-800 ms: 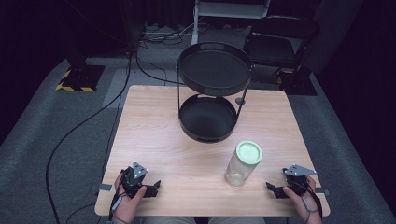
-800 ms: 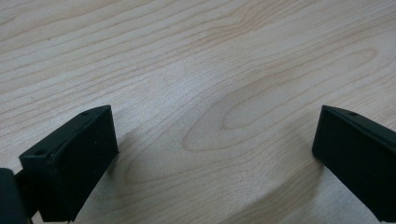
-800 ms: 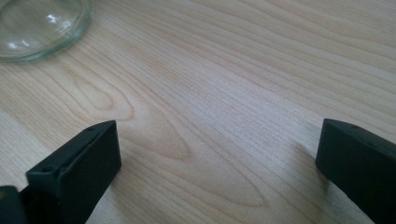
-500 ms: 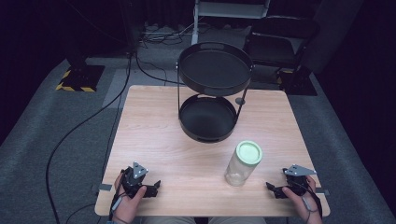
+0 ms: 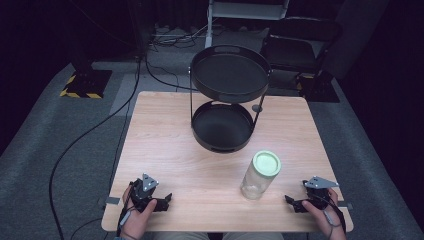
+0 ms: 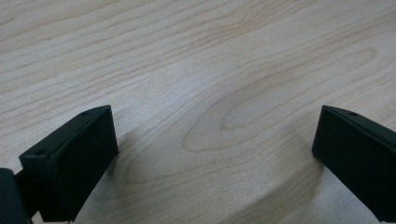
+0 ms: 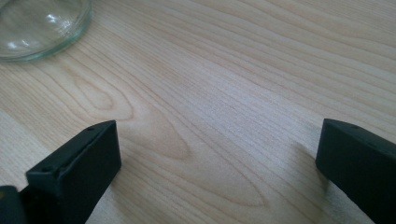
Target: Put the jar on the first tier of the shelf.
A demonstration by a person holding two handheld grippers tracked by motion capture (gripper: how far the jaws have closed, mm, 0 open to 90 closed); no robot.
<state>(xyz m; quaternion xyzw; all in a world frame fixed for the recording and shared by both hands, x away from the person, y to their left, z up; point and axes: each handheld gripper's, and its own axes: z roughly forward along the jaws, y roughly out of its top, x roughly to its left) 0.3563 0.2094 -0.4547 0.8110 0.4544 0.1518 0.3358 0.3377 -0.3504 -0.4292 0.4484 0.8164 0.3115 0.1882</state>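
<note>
both tools point(image 6: 215, 154) wide open, empty

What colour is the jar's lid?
Pale green; the lid shows best in the high view.

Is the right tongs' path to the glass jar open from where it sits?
Probably yes: the right tongs rest open on the table, with bare wood between them and the glass jar.
</note>
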